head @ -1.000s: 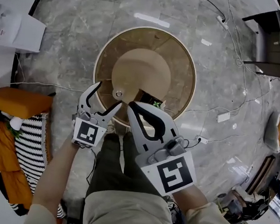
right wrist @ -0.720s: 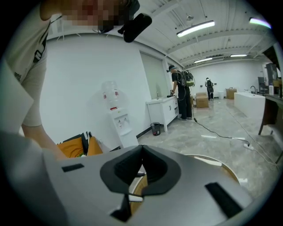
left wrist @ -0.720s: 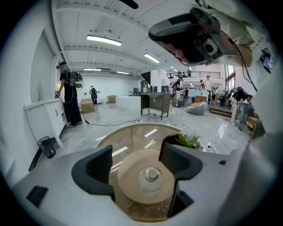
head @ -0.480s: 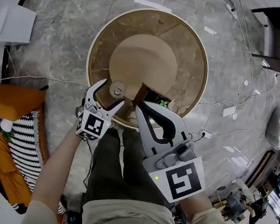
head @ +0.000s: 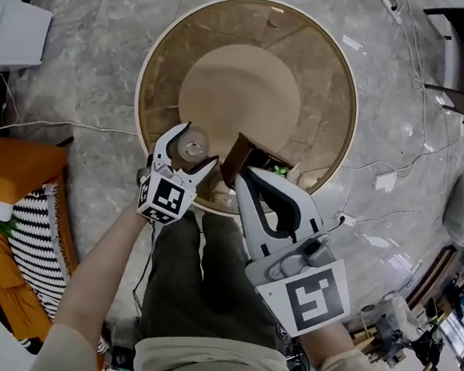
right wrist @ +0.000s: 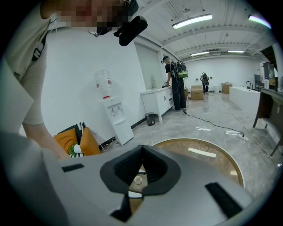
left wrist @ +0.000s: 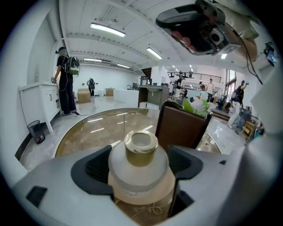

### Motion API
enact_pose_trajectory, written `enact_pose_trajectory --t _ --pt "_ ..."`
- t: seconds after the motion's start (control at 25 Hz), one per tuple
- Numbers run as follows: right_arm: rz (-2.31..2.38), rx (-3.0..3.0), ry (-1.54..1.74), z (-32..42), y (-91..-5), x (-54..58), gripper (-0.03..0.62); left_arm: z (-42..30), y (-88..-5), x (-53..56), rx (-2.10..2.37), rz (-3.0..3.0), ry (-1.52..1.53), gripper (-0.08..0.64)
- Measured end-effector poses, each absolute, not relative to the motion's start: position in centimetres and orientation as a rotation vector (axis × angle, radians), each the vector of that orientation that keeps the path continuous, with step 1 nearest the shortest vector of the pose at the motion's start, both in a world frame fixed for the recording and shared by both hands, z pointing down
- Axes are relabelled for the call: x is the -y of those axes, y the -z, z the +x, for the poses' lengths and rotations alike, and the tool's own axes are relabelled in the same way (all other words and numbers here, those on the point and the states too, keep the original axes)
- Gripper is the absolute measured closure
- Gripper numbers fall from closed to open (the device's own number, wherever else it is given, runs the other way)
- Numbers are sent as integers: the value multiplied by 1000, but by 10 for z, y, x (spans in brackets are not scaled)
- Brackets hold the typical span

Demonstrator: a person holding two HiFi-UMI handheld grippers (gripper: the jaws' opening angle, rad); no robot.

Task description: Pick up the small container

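Observation:
The small container (head: 191,147) is a frosted jar with a gold lid, standing near the front edge of the round glass table (head: 338,53). My left gripper (head: 197,144) is open and straddles it, one jaw on each side. In the left gripper view the container (left wrist: 140,152) fills the space between the dark pads (left wrist: 97,170), and a narrow gap seems to remain on each side. My right gripper (head: 241,175) is shut on nothing, its tips just right of the jar beside a brown box (head: 242,153).
The brown box (left wrist: 179,128) holds a green plant and stands close behind and right of the jar. Cables (head: 378,160) cross the marble floor. An orange cushion (head: 21,168) and striped cloth lie at the left. People stand far off near white counters (left wrist: 40,99).
My left gripper has moved forward over the table edge until its open jaws flank the container. The right gripper has followed forward, staying shut. The view has shifted toward the table.

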State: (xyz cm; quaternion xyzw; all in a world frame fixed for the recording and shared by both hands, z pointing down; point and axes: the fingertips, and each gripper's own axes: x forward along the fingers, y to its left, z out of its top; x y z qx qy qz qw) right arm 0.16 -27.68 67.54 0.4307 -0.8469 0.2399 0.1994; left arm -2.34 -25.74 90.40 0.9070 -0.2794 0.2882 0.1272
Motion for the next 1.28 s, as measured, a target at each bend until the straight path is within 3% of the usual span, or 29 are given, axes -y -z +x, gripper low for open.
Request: enact_pose_trajectory --t 0.68,1.28 --pt "1193 2344 -588 8 -686 261 597 -27 -919 262 814 2605 -921 225" --pt "1241 2404 -487 13 -519 236 597 -44 -674 242 784 2632 -851 227"
